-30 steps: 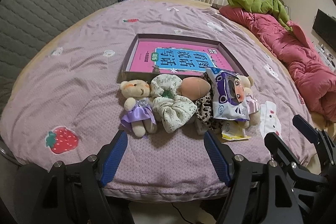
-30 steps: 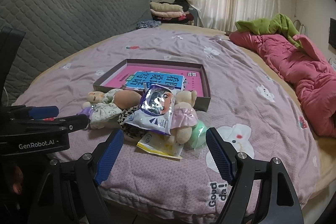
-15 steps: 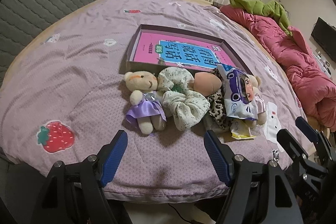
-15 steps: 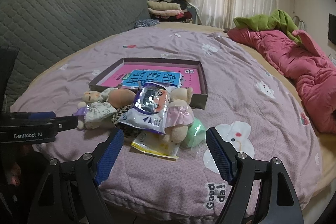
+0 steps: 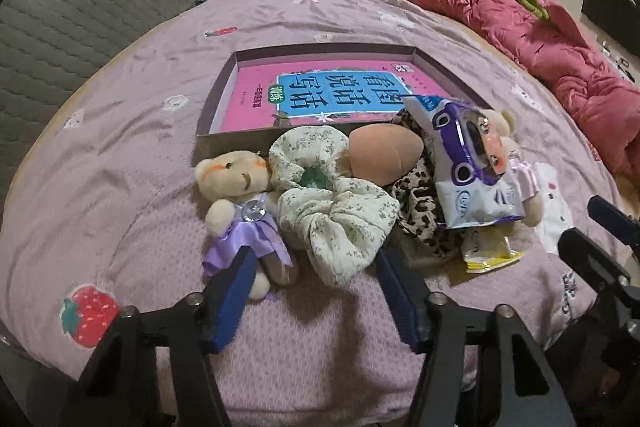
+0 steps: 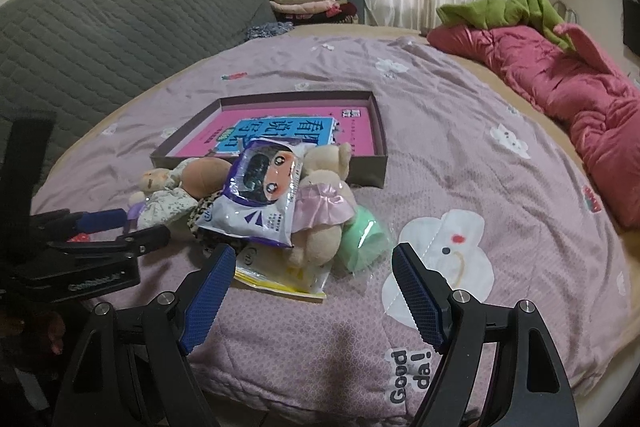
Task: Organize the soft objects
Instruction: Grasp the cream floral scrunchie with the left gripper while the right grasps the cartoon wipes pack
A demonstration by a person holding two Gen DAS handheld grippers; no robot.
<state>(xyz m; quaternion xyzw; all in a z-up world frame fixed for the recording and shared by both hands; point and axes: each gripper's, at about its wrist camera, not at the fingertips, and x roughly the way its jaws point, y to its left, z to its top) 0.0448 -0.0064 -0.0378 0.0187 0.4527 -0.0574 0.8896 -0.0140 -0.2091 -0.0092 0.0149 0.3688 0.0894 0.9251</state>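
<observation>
A pile of soft things lies on the purple bedspread in front of a shallow box (image 5: pixel 224 141) that holds a pink and blue book. In the pile are a bear in a purple dress (image 5: pixel 236 183), a floral scrunchie (image 5: pixel 336 215), a peach plush (image 5: pixel 384 155), a leopard scrunchie (image 5: pixel 420 215), a wipes packet (image 6: pixel 260 199), a bear in a pink dress (image 6: pixel 324 207), a yellow packet (image 6: pixel 280 277) and a green object (image 6: pixel 362 239). My left gripper (image 5: pixel 316 259) is closing, with the purple bear's legs and the floral scrunchie's end between its jaws, not pressed. My right gripper (image 6: pixel 314 255) is open just before the pink bear and yellow packet.
A pink quilt (image 6: pixel 560 87) with a green garment (image 6: pixel 508 9) lies along the bed's right side. Folded clothes (image 6: pixel 308 1) are stacked at the back, beside a grey quilted headboard (image 6: pixel 120 35). The bed's near edge runs just under both grippers.
Both grippers have come down and closer to the pile. The left jaws have narrowed, and now flank the purple bear's legs and the floral scrunchie. Nothing in the pile has shifted.
</observation>
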